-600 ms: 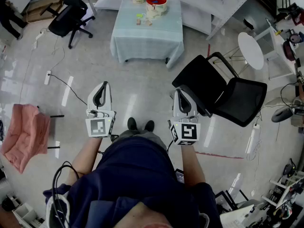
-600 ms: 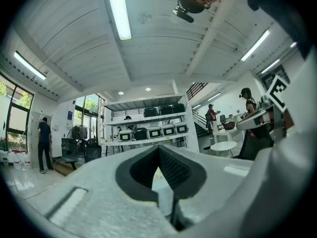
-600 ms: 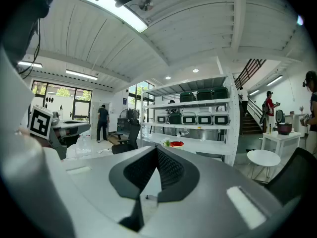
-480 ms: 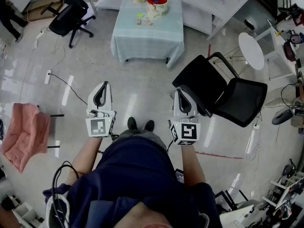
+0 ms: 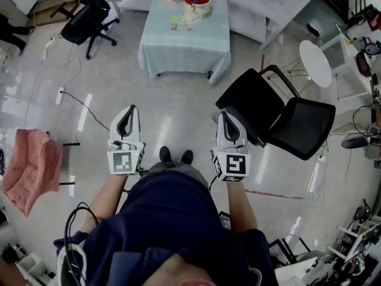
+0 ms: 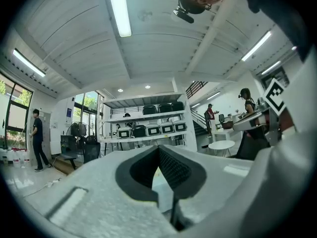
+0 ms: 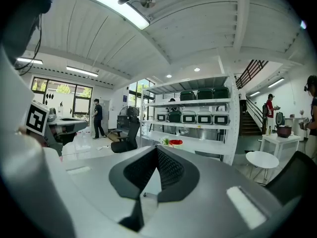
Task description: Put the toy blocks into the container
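Well, the toy blocks [image 5: 178,24] lie on the cloth-covered table [image 5: 184,52] at twelve o'clock, well apart from the left gripper [image 5: 131,108] and right gripper [image 5: 225,114] (both closed, empty). The red container [image 5: 196,3] stands beside the blocks. Floor [image 5: 178,109] stretches between, and a black chair [image 5: 286,118] stands at the right gripper's three o'clock.

The head view looks steeply down onto the glossy pale floor [image 5: 178,112]. Both gripper views face roughly level, sharing the distant white metal shelving [image 6: 143,118].

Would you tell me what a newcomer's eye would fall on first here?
The left gripper and right gripper, both shut and empty, are held out over the floor. Next come the red container on the table far ahead, and the black chair at right.
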### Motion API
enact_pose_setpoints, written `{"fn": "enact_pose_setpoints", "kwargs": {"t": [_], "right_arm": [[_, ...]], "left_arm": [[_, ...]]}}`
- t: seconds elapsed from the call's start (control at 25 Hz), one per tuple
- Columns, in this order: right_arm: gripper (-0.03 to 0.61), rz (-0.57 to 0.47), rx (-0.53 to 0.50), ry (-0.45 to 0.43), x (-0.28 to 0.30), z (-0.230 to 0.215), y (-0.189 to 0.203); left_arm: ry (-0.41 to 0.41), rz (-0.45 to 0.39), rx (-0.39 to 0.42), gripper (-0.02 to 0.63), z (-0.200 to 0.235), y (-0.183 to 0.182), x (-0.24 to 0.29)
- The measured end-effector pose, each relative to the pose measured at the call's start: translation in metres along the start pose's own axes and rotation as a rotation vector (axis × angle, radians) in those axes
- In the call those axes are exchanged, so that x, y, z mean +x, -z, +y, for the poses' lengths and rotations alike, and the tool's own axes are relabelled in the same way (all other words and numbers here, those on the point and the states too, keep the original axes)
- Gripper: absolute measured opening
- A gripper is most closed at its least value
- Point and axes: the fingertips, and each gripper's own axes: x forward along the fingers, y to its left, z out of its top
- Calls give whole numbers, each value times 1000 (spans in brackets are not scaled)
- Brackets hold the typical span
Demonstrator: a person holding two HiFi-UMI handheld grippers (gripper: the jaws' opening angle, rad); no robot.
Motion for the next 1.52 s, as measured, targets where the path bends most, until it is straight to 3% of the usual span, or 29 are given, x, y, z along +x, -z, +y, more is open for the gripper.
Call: {"fn": "enact_pose_setpoints", "kwargs": {"t": [0.4, 0.92, 1.36, 1.52], "right_arm": [[-2, -52, -13, -18, 6, 0, -15], [-2, -18, -12, -48, 12, -4, -10], [-2, 1, -6, -50, 10, -15, -5], [-2, 10, 2, -53, 8, -22, 1]], "left_arm": [[20, 4, -2, 3, -6, -1, 6], [45, 17, -10, 5, -11, 0, 14], [112, -35, -40, 314, -23, -16, 33], [101, -29, -50, 334, -23, -14, 43]]}}
